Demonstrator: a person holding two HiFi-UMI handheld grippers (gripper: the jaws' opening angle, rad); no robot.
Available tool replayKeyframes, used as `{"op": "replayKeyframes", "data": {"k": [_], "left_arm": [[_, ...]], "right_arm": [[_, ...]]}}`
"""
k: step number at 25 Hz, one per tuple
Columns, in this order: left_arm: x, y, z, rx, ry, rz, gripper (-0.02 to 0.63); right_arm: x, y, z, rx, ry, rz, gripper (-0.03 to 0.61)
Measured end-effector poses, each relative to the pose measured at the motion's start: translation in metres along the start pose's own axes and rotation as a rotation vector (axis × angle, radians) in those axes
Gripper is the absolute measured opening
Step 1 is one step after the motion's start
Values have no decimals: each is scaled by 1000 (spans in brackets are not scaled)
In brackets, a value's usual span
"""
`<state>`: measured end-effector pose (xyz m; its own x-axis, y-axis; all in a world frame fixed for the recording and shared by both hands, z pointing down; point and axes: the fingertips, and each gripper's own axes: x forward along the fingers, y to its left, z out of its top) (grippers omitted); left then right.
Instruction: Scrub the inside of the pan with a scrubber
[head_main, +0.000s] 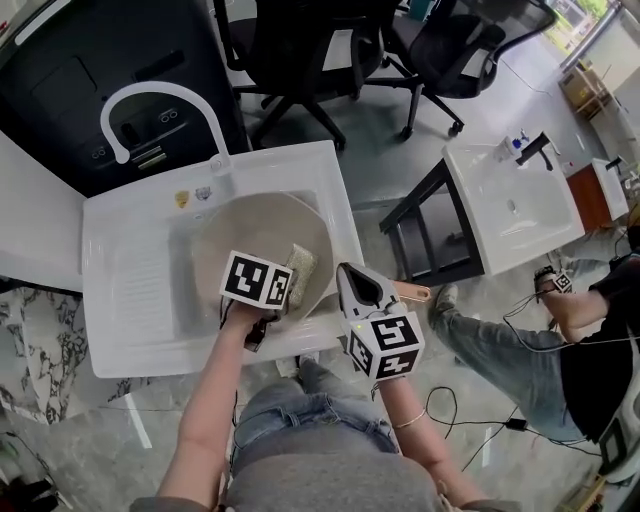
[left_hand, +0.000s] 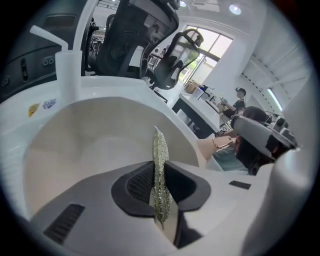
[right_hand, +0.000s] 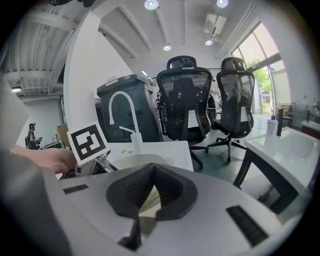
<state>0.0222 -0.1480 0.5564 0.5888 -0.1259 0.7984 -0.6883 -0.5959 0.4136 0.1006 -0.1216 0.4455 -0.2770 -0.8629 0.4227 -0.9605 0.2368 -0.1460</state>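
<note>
Since my left tongs (left_hand: 160, 176) pinch the scrubber (left_hand: 159, 150) edge-on in the pan (head_main: 250, 228), I should press it flatter and sweep circles. My right tongs (right_hand: 149, 199) clamp the handle (head_main: 414, 292), steadying it.

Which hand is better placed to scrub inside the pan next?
Left. The left gripper clamps the scrubber and sits over the pan; the right gripper is closed on the pan handle, steadying it.

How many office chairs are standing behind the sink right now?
2. One office chair stands just beyond the sink. The second office chair is beside it, on its right in the right gripper view. More may be hidden off-frame.
</note>
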Motion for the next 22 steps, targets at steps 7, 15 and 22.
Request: {"op": "replayKeyframes", "data": {"k": [7, 15, 22], "left_arm": [[19, 21, -8, 80, 114, 108, 66], [14, 55, -17, 147, 104, 302, 66], [-15, 98, -28, 163, 104, 479, 67]], "right_arm": [[3, -3, -3, 1, 13, 13, 11], [21, 10, 2, -28, 26, 83, 11], [36, 27, 4, -50, 39, 142, 11]]}}
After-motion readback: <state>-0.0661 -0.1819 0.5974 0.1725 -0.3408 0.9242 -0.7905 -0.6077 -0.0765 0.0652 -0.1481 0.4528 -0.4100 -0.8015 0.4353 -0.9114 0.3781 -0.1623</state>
